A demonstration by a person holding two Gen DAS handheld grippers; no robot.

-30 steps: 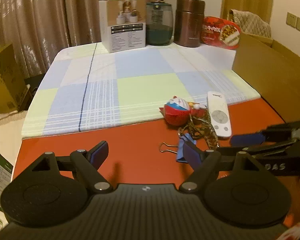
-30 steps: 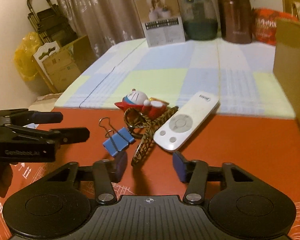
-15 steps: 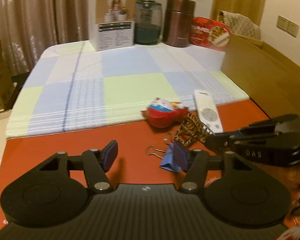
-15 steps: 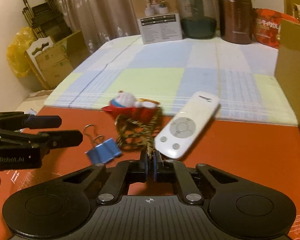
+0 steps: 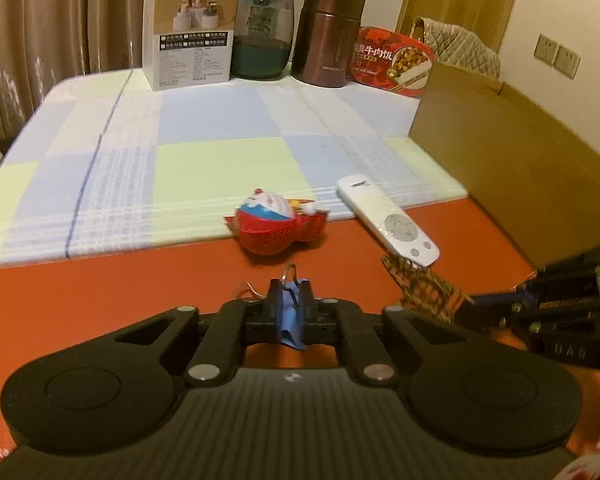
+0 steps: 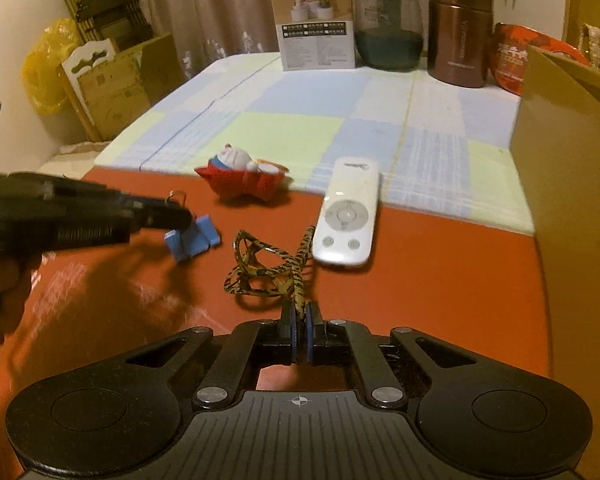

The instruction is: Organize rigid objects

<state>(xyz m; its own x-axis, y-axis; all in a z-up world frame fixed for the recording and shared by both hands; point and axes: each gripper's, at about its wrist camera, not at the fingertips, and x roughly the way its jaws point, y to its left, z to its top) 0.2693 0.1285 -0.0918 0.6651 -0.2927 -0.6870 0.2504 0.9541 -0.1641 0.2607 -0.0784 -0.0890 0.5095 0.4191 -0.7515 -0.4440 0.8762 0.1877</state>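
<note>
Your red bench [image 6: 440,280] lies bare ahead, walled right by the brown cardboard box [image 6: 572,184]. Your left tool [image 5: 291,300] pinches the blue metal binder clip [image 5: 290,316]; your right tool [image 6: 299,330] clamps the leopard-print cord [image 6: 272,268] beside the white remote [image 6: 348,216].

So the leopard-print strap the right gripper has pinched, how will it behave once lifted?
Probably floppy: the leopard-print strap lies in loose loops on the red table, so it should dangle from the right gripper. Likely light, being thin. Its far end lies near the white remote and might brush it.
</note>
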